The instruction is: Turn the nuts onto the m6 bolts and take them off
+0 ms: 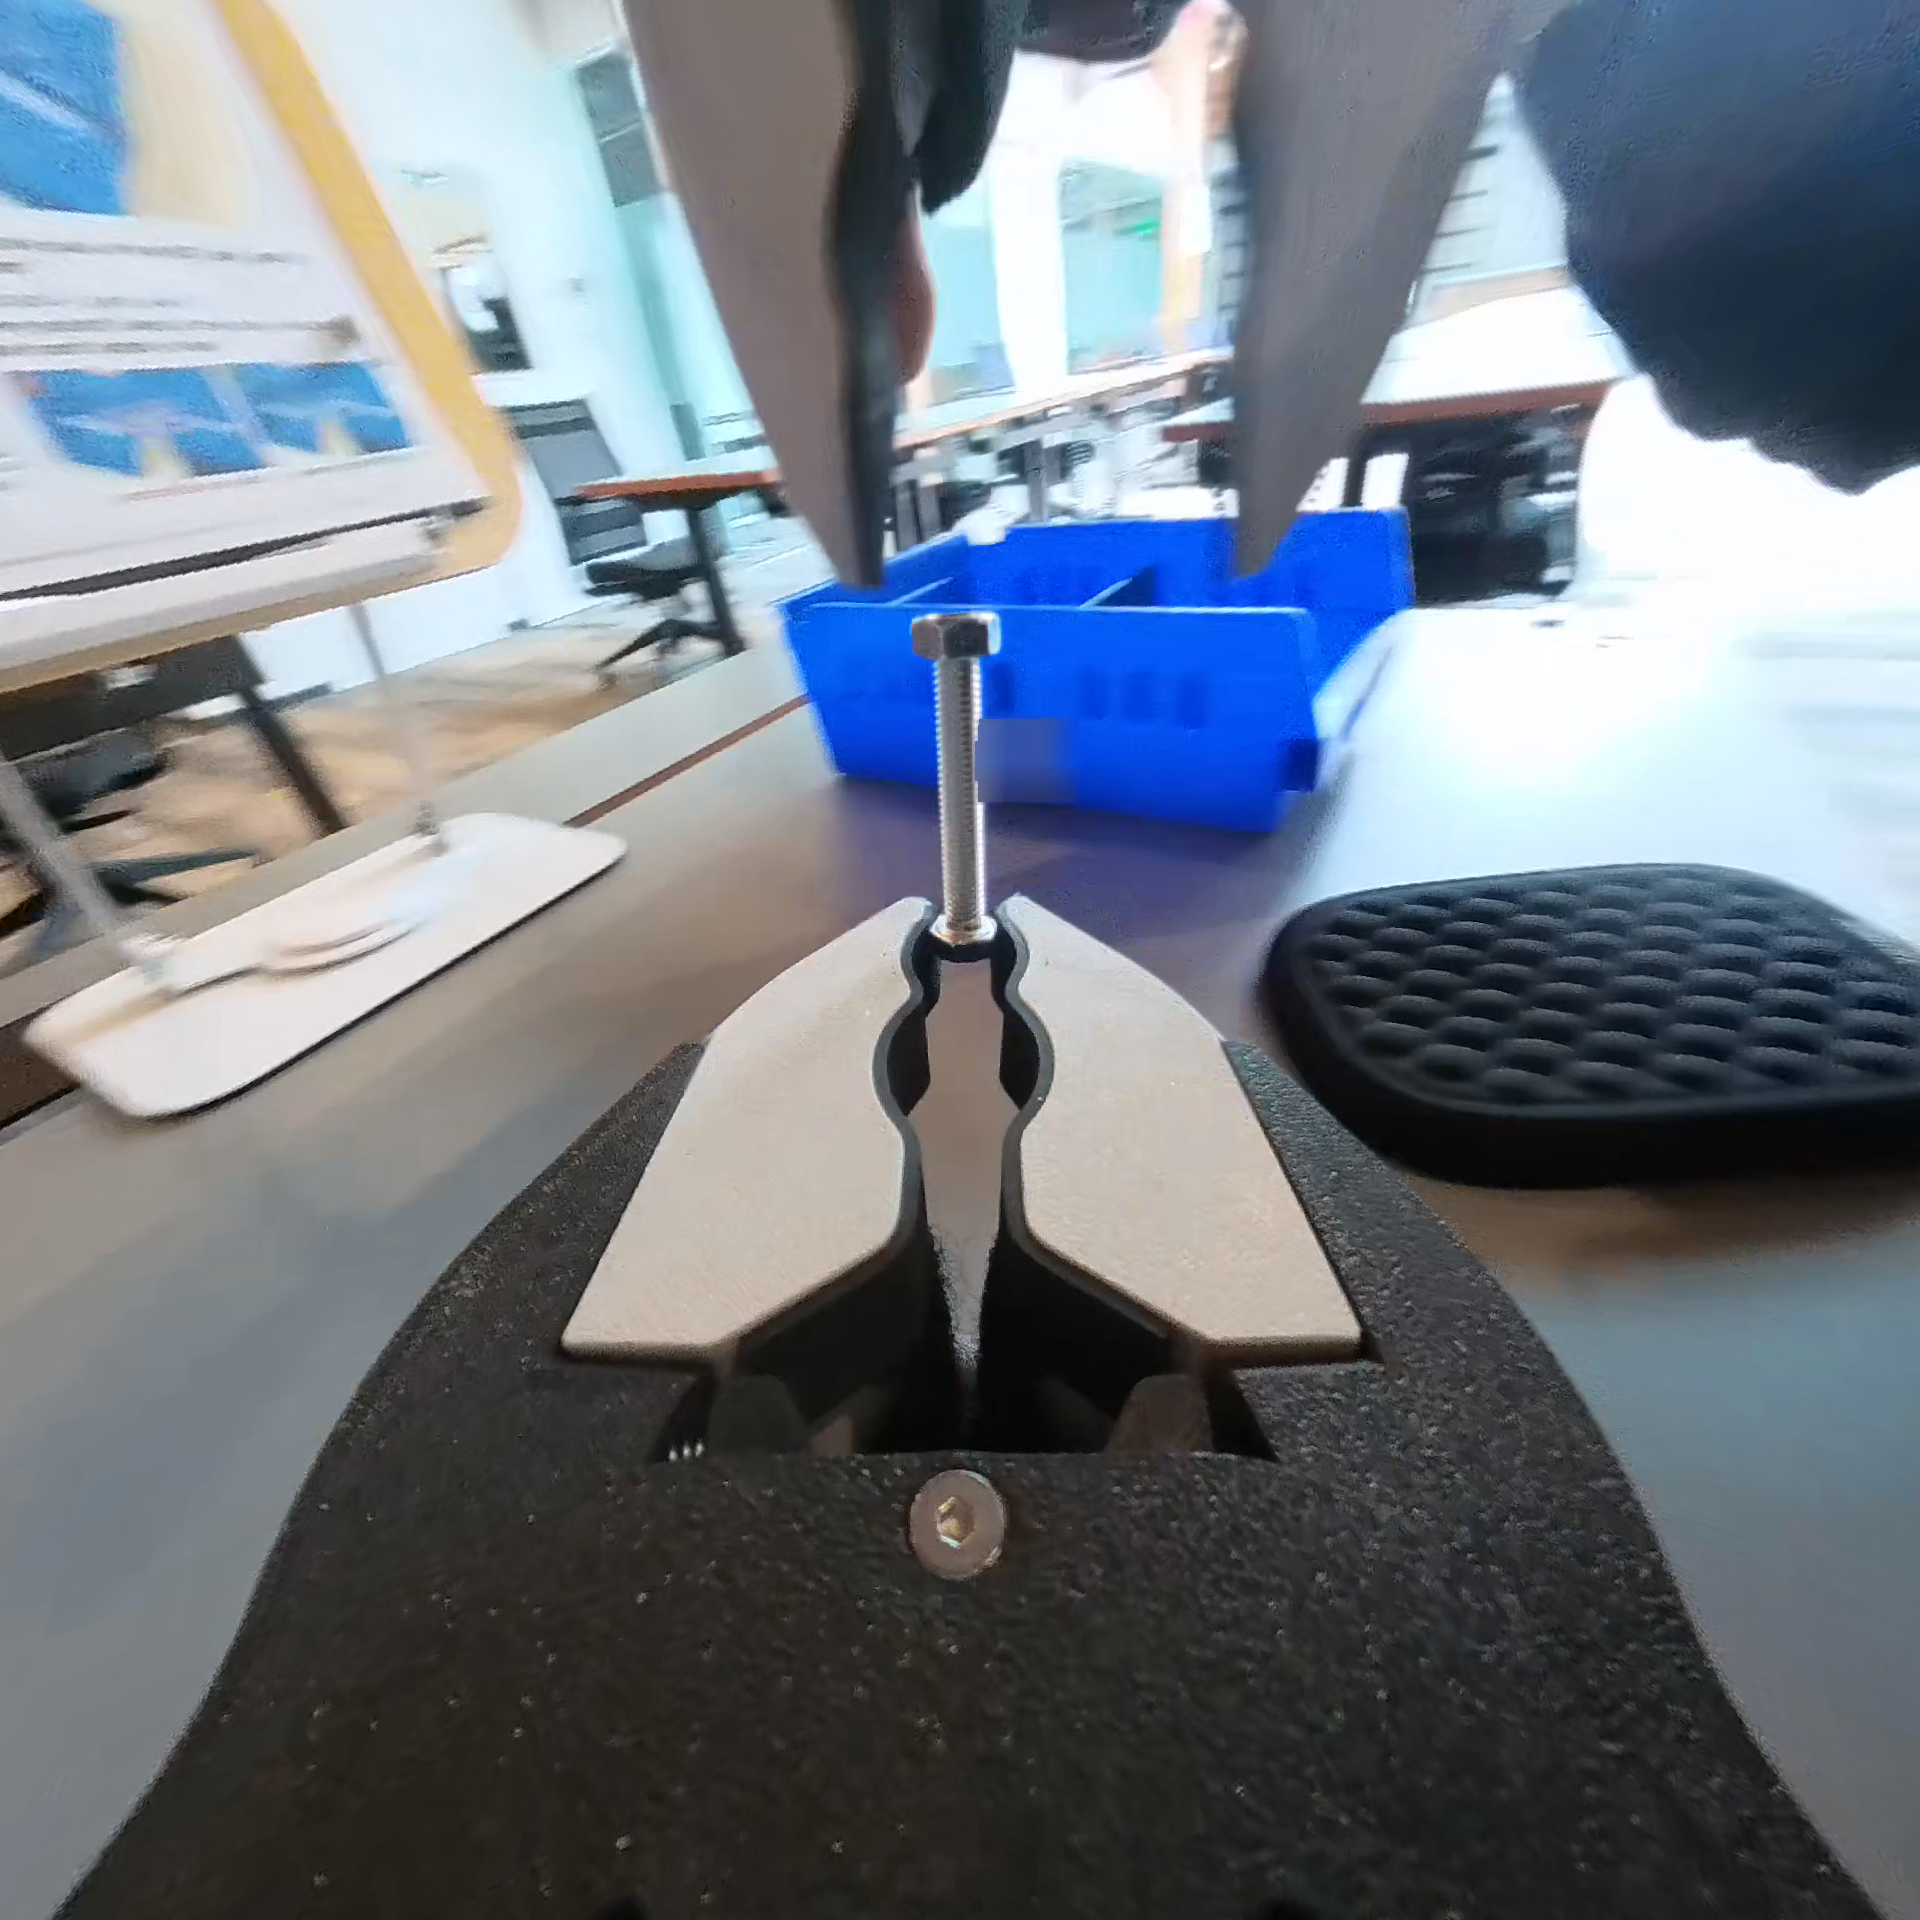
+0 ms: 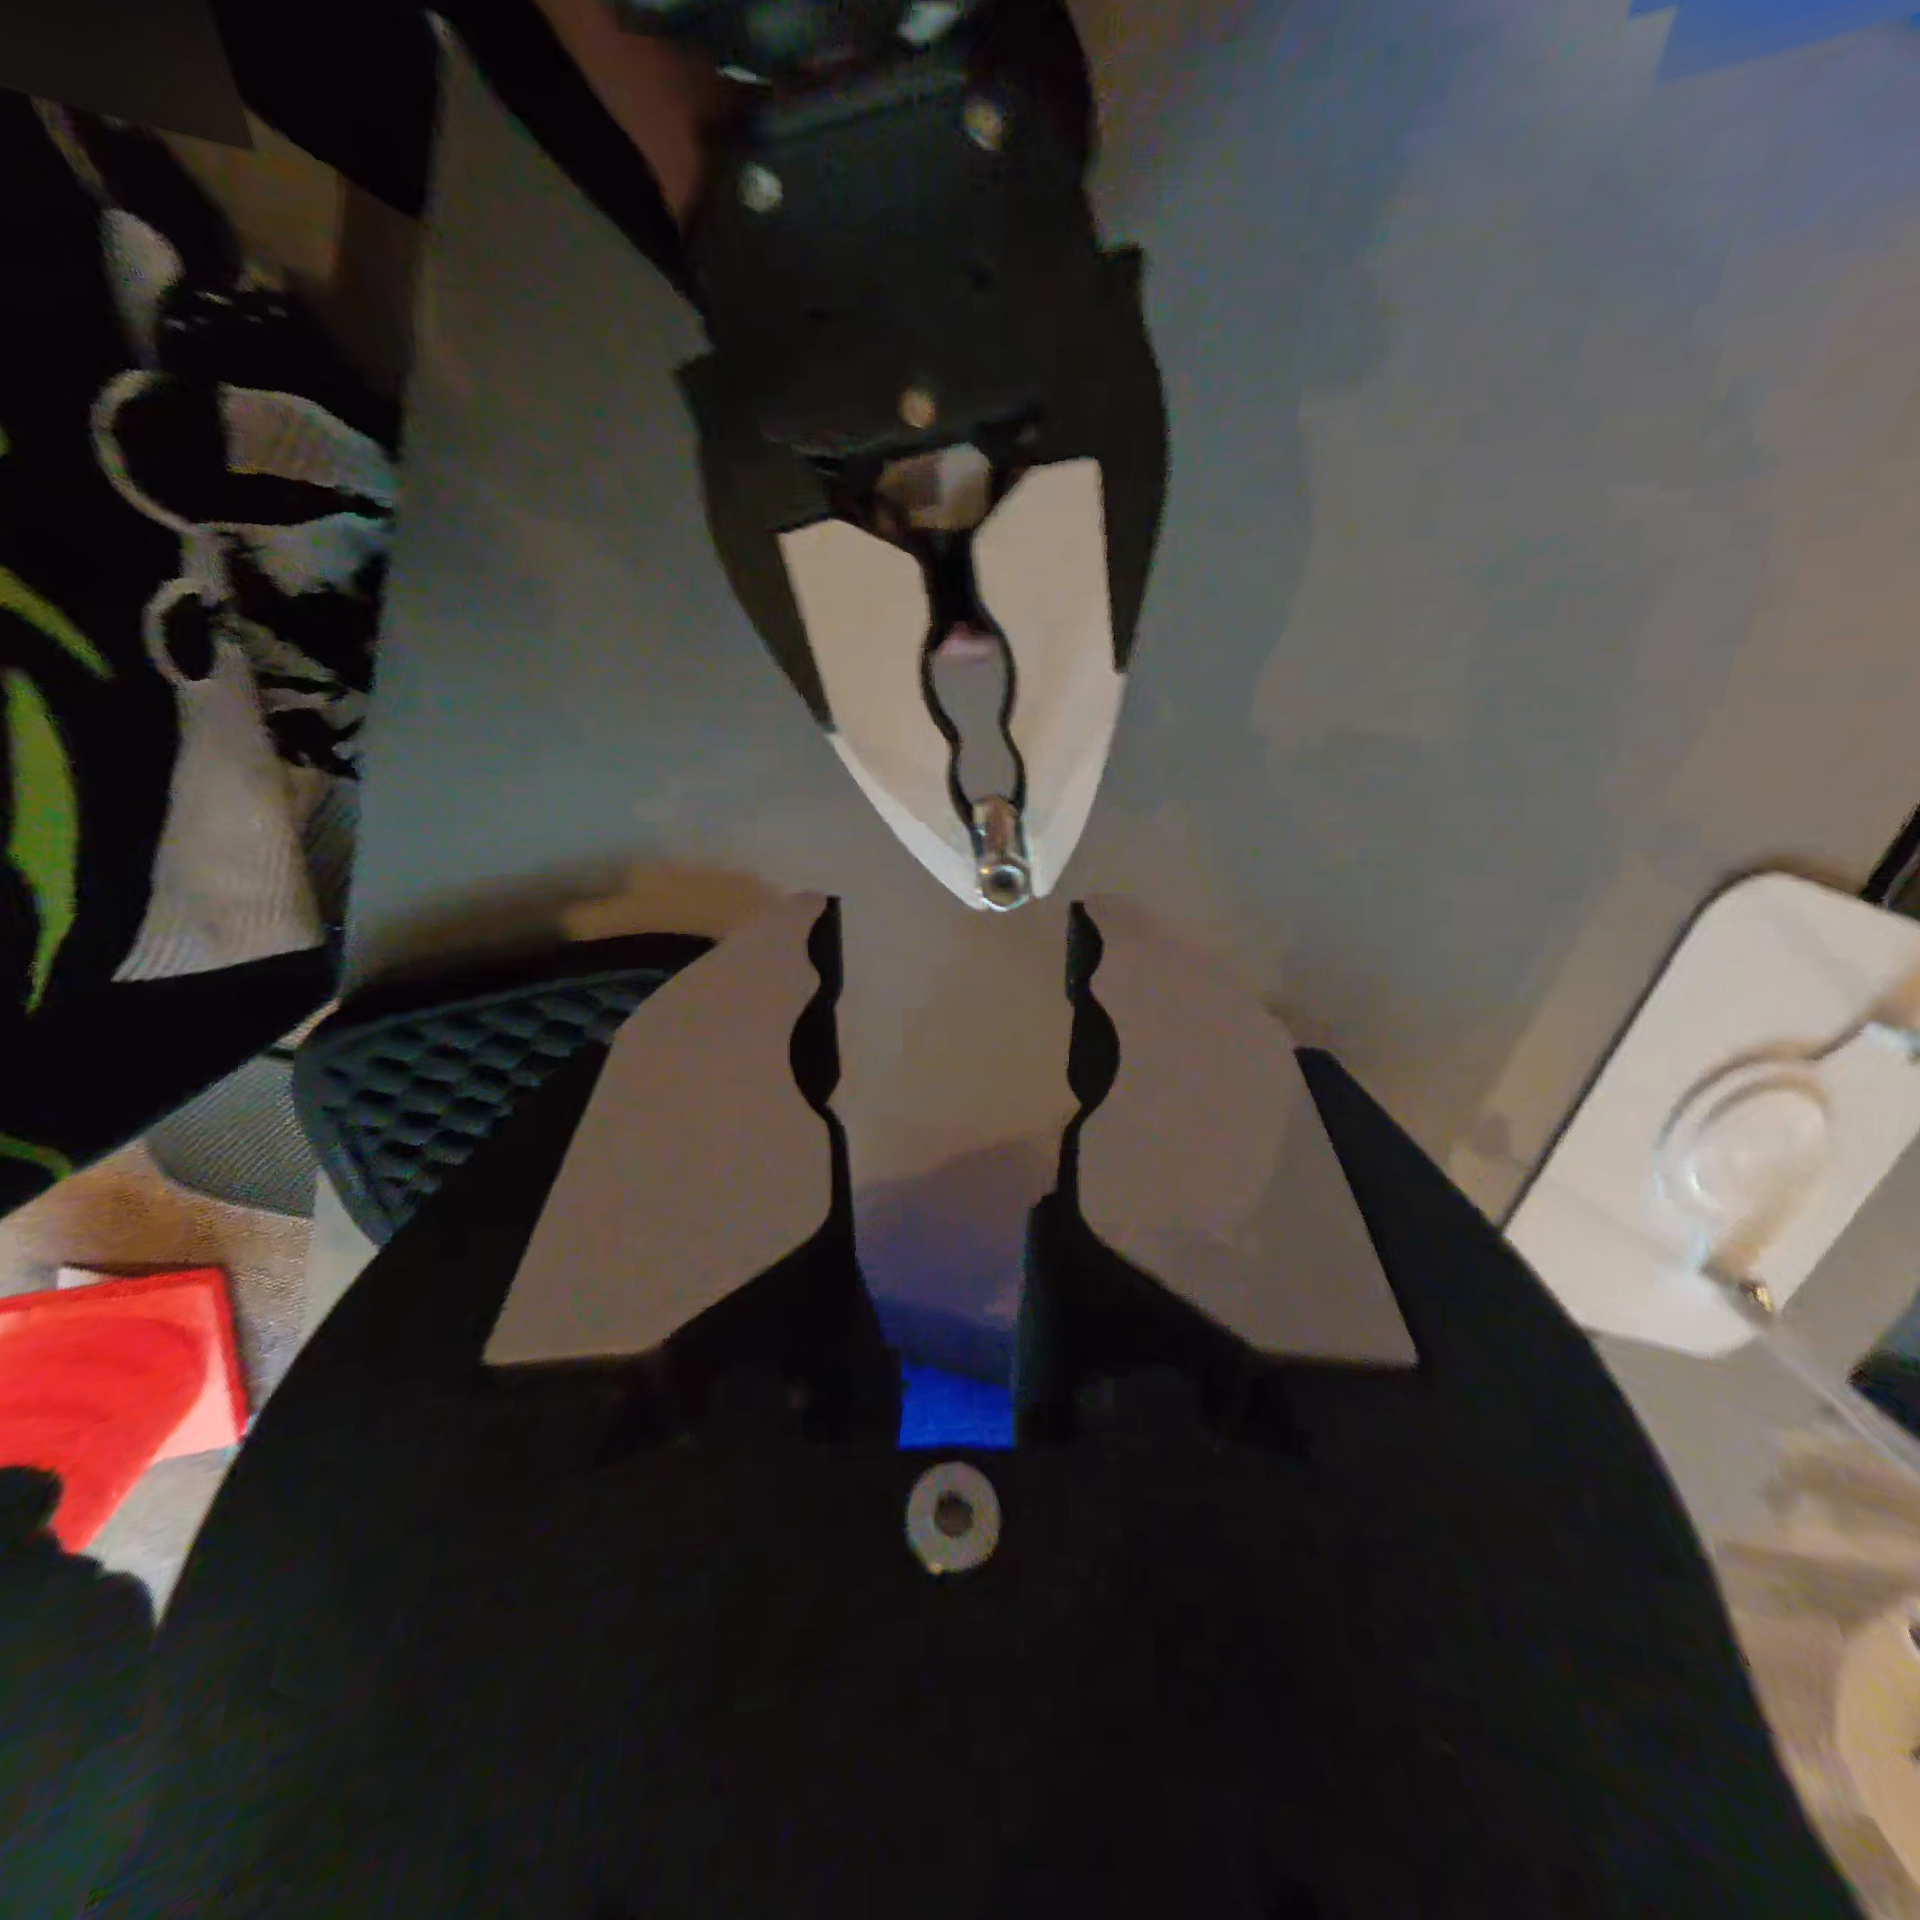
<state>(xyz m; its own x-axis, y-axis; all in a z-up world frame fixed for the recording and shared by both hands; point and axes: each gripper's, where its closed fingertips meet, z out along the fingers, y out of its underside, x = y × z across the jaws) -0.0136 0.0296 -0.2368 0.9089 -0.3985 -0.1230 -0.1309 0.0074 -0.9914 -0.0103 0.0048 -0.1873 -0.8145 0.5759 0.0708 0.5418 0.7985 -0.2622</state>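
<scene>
My left gripper (image 1: 961, 914) is shut on a silver nut (image 1: 962, 928) at its fingertips. A silver bolt (image 1: 958, 769) sits in the nut and stands straight out, hex head (image 1: 956, 634) at the far end. My right gripper (image 1: 1055, 566) hangs above the bolt head, open, its fingers (image 1: 862, 551) apart and touching nothing. In the right wrist view my right gripper (image 2: 951, 914) is open and empty. It faces the left gripper (image 2: 1003, 894), where the bolt (image 2: 1003, 881) shows end-on just beyond my fingertips.
A blue divided bin (image 1: 1143, 727) stands behind the bolt on the grey table (image 1: 520, 1195). A black honeycomb mat (image 1: 1610, 1018) lies to the right. A white stand base (image 1: 332, 956) with a sign board is on the left. A red object (image 2: 114, 1371) lies off the table's edge. About 6 cm separates my left fingertips from my right.
</scene>
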